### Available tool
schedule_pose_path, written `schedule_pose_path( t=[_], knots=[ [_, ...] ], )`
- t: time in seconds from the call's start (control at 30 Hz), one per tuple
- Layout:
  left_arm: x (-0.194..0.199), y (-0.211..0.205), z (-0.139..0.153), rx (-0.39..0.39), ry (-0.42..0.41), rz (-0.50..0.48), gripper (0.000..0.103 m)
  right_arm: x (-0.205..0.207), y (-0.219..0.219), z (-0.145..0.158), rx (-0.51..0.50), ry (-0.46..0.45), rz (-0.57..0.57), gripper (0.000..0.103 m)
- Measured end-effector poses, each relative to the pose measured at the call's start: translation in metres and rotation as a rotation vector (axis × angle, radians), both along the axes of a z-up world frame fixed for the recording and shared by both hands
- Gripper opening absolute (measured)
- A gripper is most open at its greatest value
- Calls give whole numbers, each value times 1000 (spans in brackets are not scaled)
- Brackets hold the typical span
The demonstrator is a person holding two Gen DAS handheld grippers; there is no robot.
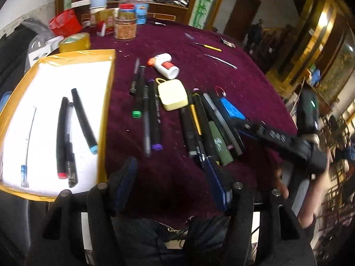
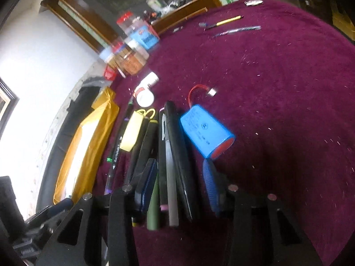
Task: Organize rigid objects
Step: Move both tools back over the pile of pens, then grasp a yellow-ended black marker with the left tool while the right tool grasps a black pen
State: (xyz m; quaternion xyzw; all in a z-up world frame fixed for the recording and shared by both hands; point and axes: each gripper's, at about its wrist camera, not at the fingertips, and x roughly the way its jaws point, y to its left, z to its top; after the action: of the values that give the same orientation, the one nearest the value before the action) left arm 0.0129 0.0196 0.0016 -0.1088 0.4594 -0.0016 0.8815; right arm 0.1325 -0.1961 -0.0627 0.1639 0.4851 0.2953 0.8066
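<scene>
the job is about a quarter done by the look of it: three markers [image 1: 66,133] and a thin clear pen already lie in the white tray [image 1: 55,71] with the yellow rim, at the left edge of the purple table cloth [image 1: 221,71], while most of the pens and markers still sit in a loose row [image 1: 199,124] on the cloth just beside it. the right gripper [image 2: 177,177] is down over the right end of that row, jaws partly open and straddling a grey pen [image 2: 170,177] and the black ones touching it, with the blue battery pack [image 2: 206,130] just beside its right finger; the pads do not seem to press on anything yet. the left gripper [image 1: 170,177] hangs over bare cloth between tray and row, jaws wide and empty. the step in hand looks like picking the next pen. since the pens lie packed side by side, the next move calls for closing on one alone, then lifting it clear and carrying it to the tray.
</scene>
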Motion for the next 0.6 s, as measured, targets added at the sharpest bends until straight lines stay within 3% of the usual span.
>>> schedule_pose_path(
  t=[0.03,0.1,0.17,0.47,0.6],
  knots=[
    [0,-3,1,6,0,-5,60,2,0,-3,2,8,-6,35],
    [1,-9,2,15,-6,-23,60,4,0,-6,15,13,-1,19],
    [2,-14,0,23,-3,-32,60,1,-3,-7,51,12,-3,15],
    [18,-28,-4,9,35,-72,60,-10,-5,2,21,-48,-1,15],
    [42,-43,-10,-10,82,-147,60,-20,-9,3,0,-61,7,15]
  ],
)
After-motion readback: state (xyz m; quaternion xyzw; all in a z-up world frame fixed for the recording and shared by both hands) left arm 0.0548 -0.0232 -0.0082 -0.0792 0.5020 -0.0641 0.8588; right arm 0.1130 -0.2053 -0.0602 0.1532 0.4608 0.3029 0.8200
